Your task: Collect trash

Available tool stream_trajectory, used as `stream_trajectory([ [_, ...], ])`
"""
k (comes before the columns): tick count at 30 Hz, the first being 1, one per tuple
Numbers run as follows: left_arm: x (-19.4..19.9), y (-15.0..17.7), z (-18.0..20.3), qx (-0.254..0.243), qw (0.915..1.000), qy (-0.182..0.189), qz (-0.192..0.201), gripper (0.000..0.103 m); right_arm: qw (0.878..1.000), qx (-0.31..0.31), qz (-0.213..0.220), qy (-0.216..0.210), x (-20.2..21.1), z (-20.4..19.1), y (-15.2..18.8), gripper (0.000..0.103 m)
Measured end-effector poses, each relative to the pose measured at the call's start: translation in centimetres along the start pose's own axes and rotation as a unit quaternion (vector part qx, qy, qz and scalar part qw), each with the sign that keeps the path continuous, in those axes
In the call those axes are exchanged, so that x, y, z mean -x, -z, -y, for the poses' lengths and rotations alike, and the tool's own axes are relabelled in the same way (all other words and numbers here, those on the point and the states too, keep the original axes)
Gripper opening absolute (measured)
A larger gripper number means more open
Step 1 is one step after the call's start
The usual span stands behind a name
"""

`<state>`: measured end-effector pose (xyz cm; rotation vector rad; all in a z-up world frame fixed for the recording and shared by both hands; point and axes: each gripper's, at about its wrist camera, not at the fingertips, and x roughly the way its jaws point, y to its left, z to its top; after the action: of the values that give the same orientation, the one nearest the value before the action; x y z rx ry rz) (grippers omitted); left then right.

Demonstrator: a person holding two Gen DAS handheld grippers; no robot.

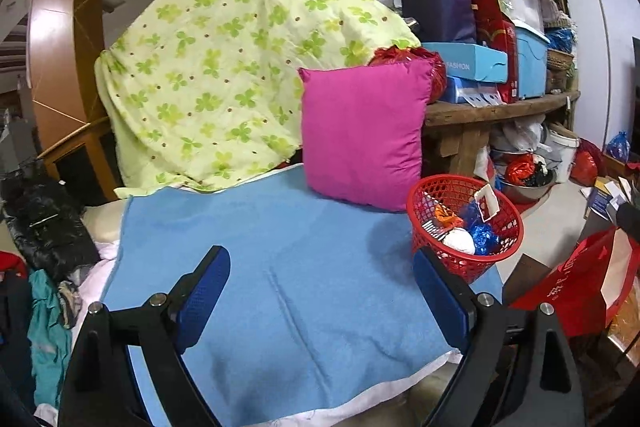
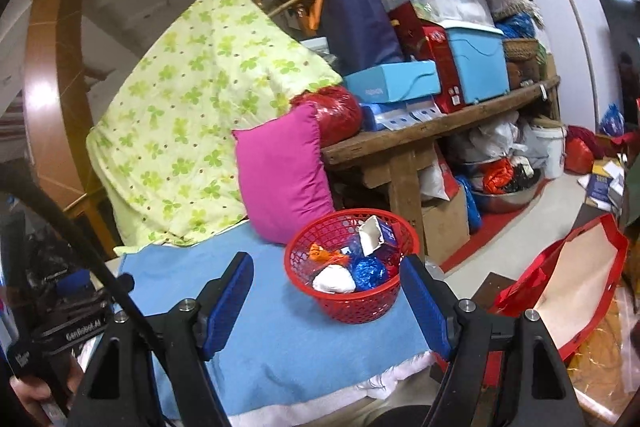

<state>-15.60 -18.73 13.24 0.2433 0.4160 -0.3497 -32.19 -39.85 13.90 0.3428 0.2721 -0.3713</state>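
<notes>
Claws: both (image 1: 320, 291) (image 2: 326, 301) apart, empty | red basket (image 2: 352, 307): crumpled wrappers (image 2: 366, 273)

basket (image 2: 348, 301) on towel (image 2: 280, 339), pillow (image 2: 280, 171) behind (trash (image 2: 334, 279) inside).

1. Left wrist view looks forward and slightly down over the blue towel (image 1: 280, 267) from close above.
2. Right wrist view faces likewise, nearer the red basket (image 2: 352, 267).
3. Both share towel, basket and pink cushion (image 1: 360, 131).

Blue towel (image 1: 304, 287) under red basket (image 1: 466, 227), pillow (image 1: 362, 135)
</notes>
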Motion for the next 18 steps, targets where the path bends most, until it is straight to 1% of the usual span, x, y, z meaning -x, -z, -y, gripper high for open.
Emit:
stream_trajectory([
  [3,1.2,-0.1,-0.1,-0.001,0.9999,-0.014,0.008,0.093,1.0,0.015,0.007,0.0,0.9,-0.8,0.3,0.079],
  [8,2.7,-0.3,-0.5,-0.001,0.9993,-0.032,0.019,0.093,0.999,0.028,0.011,0.017,1.8,-1.8,0.4,0.079],
  [12,3.7,-0.4,-0.6,0.001,0.999,-0.035,0.029,0.093,0.998,0.043,0.02,0.034,2.5,-2.9,0.3,0.079],
  [18,4.5,-0.5,-0.6,-0.002,0.9985,-0.039,0.038,0.094,0.999,0.033,0.016,0.028,2.7,-3.3,0.2,0.079],
])
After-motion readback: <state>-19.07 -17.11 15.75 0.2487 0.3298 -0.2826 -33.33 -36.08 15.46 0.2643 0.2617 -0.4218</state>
